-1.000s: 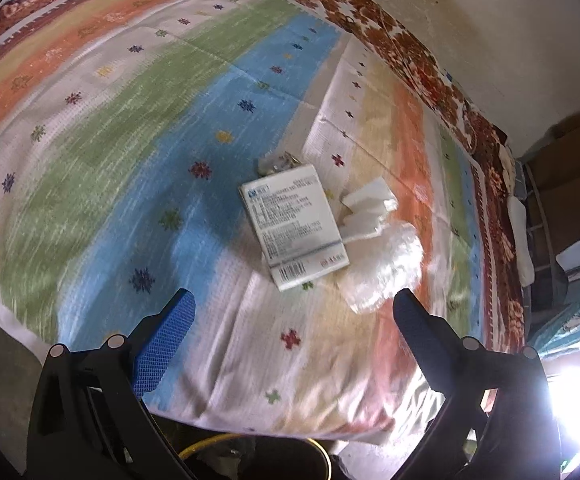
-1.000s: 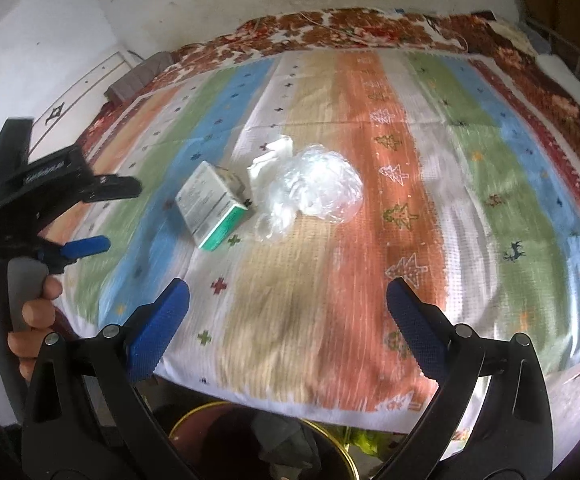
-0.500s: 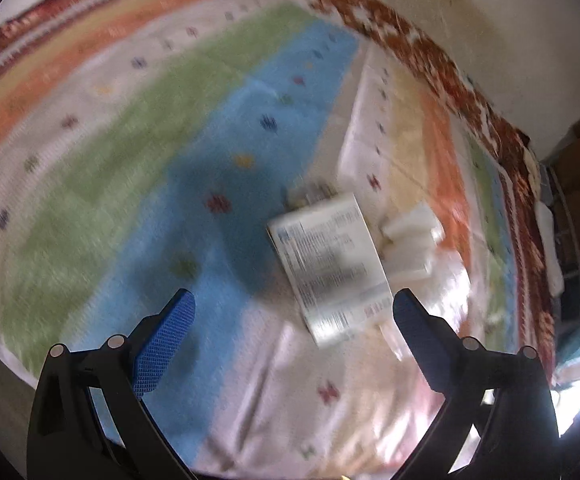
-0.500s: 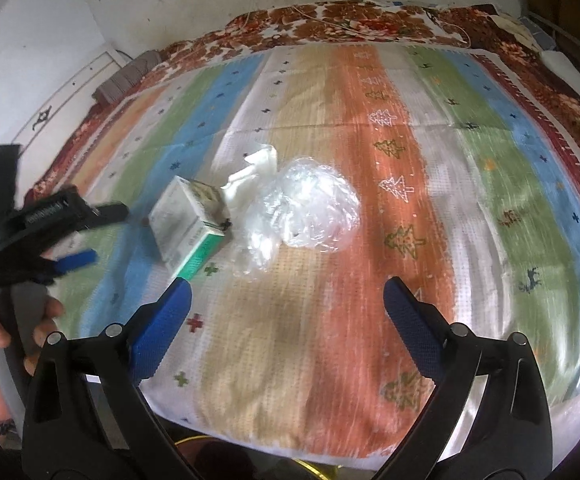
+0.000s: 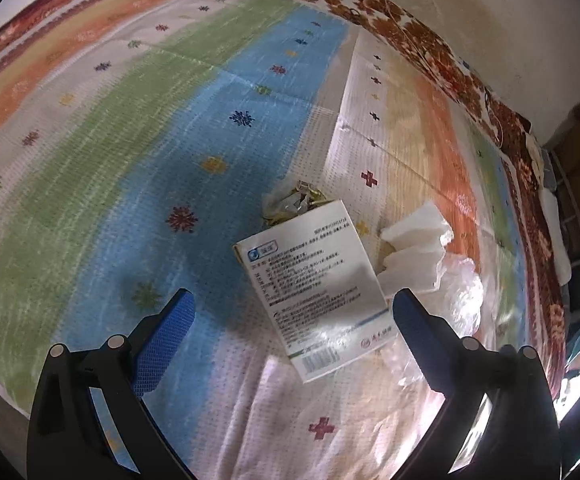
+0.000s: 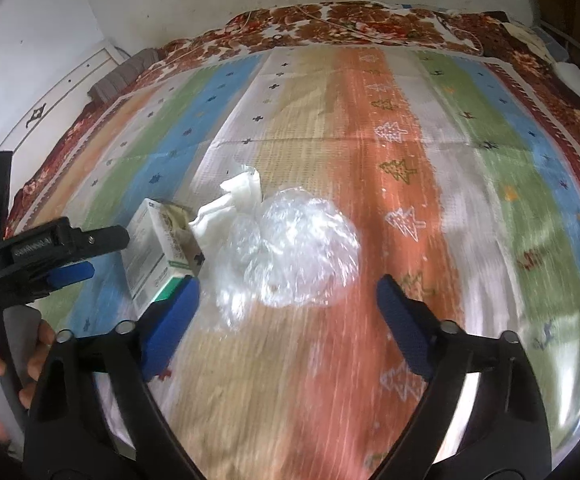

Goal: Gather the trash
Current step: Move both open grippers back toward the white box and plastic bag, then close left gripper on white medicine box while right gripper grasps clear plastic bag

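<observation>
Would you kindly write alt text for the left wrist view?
The open left gripper hovers over a white printed carton lying on a striped bedspread. White tissue and a clear plastic bag lie to its right, a crumpled wrapper just beyond it.

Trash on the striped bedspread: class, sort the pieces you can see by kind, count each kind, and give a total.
Printed cardboard box: 1
Crumpled clear plastic bag: 1
White tissue wad: 1, possibly more than one sheet bunched together
Crumpled shiny wrapper: 1
Total: 4 pieces of trash
</observation>
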### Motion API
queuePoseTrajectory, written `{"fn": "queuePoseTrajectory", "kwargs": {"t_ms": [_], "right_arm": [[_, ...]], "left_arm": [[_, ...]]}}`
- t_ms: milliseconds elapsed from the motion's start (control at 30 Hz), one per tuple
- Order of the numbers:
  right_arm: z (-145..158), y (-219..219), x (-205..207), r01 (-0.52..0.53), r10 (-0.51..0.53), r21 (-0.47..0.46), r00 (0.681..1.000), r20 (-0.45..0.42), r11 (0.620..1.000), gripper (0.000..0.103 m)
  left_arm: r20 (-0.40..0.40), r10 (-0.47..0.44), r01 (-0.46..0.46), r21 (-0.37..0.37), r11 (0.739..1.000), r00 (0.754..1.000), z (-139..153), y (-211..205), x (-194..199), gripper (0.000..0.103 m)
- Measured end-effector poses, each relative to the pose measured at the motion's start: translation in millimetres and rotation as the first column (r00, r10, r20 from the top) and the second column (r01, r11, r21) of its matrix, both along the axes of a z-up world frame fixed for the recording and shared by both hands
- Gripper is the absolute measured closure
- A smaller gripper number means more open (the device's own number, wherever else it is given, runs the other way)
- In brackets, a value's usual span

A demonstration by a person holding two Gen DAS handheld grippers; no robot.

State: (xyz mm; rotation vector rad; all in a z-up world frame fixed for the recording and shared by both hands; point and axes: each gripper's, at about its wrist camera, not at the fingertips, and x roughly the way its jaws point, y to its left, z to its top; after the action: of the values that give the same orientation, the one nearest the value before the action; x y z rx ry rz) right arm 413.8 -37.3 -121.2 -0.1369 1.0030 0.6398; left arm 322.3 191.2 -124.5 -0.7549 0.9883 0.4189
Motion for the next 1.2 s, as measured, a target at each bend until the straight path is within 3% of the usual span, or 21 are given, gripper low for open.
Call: {"fn": "queuePoseTrajectory", "kwargs": {"t_ms": [267,333,433,533,833,1200], "right_arm": [[-22.7,8.7,23.2,-0.009,0.01,0.015,0.998,-0.054,1.0,0.047],[-26.9,9.1,24.9,-0.003,0.004,0.013,0.999,-0.054,1.0,0.067],[-30.4,7.8,27.0,0.002,-0.002,0.003,0.999,-0.05,1.0,0.078],[-29.3,5.0,27.2,0.007,-0.007,-0.015,0.999,-0.041,1.0,0.09],[-13.2,-23.4,35.3,0.062,-0.065,-0.059,0.997,-0.044,0.996,0.095],[3.5,-48.6,43.6,0.119,-0.122,-0.047,0.991,-0.053,0.992,0.095]], "left_arm": [[-0.055,0.02,-0.024,-0.057,0.998,0.998,-25.6,3.5,18.6,0.006],[-0.071,0.025,-0.029,-0.049,0.998,0.997,-29.6,3.0,21.6,0.006],[-0.099,0.034,-0.035,-0.015,0.999,0.994,-35.6,1.2,24.7,0.011],[-0.093,0.037,-0.037,-0.003,0.999,0.995,-34.6,1.1,23.1,0.023],[-0.035,0.042,-0.044,-0.063,0.997,0.999,-23.4,10.5,14.6,0.059],[0.024,0.002,0.0,-0.113,0.994,1.0,-10.2,17.6,9.3,0.07]]}}
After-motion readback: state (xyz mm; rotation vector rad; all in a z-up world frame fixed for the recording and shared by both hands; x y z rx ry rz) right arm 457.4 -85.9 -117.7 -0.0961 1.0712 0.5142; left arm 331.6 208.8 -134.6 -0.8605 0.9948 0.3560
